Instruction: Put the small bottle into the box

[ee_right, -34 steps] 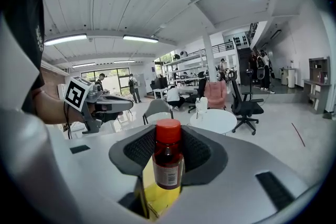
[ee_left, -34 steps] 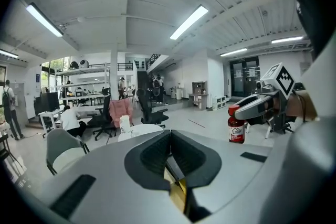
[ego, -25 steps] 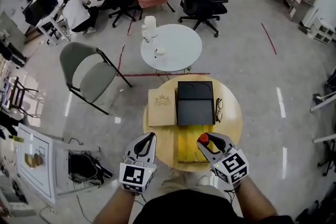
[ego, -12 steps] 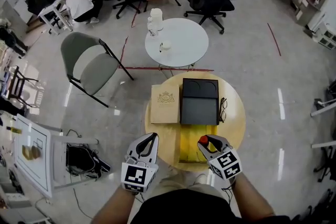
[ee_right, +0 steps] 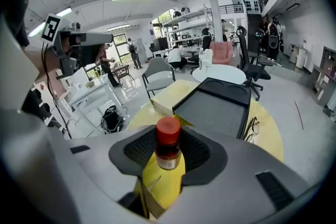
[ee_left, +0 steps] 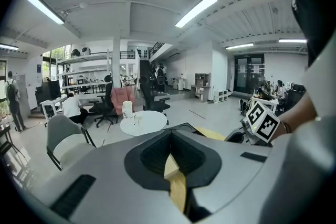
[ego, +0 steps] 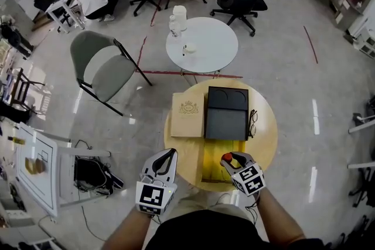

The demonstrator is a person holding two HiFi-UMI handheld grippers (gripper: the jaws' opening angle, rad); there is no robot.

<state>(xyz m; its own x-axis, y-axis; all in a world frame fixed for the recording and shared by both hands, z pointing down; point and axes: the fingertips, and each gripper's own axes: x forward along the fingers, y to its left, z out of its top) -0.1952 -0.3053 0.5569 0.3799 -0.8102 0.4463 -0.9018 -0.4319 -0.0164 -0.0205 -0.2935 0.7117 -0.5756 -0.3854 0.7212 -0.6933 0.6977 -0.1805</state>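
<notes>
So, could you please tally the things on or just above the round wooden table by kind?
small bottle: 1
glasses: 1
boxes: 3 (black box, beige box, yellow box)
Total: 5

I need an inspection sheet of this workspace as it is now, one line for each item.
Surface: round wooden table, middle mostly covered.
Job's things: small bottle, red cap, upright, over yellow packaging; black box open, nothing seen inside.
Clutter: beige box left of the black box; glasses to its right.
Grippers: right gripper shut on the small bottle; left gripper shut, empty, at the table's near edge.
Cables: black tangle on the floor, left.
Surroundings: white round table, grey folding chair, office chairs behind.
</notes>
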